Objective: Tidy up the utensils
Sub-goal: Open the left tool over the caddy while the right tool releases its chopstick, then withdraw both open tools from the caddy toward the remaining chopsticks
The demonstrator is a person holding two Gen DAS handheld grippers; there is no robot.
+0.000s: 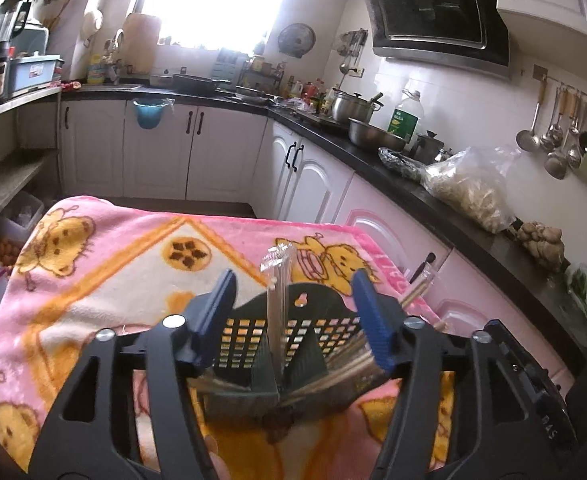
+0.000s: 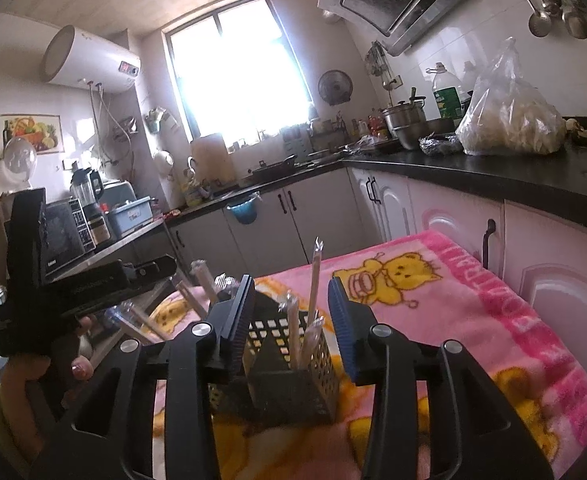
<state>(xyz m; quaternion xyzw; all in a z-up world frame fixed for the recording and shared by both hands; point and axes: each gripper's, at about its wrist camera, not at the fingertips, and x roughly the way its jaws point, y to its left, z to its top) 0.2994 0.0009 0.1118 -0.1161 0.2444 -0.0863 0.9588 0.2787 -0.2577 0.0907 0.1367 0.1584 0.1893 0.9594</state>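
Pink blanket [image 1: 93, 272] bears the caddy [image 2: 293, 384]; left claw [image 1: 293, 320] and right claw [image 2: 289, 328] both gape apart.

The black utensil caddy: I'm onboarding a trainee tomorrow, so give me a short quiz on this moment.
1. True or false: the left hand-held gripper is shut on a wrapped utensil.
2. What does the black utensil caddy stand on: A bare counter, B pink bear blanket, C sink?
3. Fill in: the right hand-held gripper is ____.

Key: 1 false; 2 B; 3 open.
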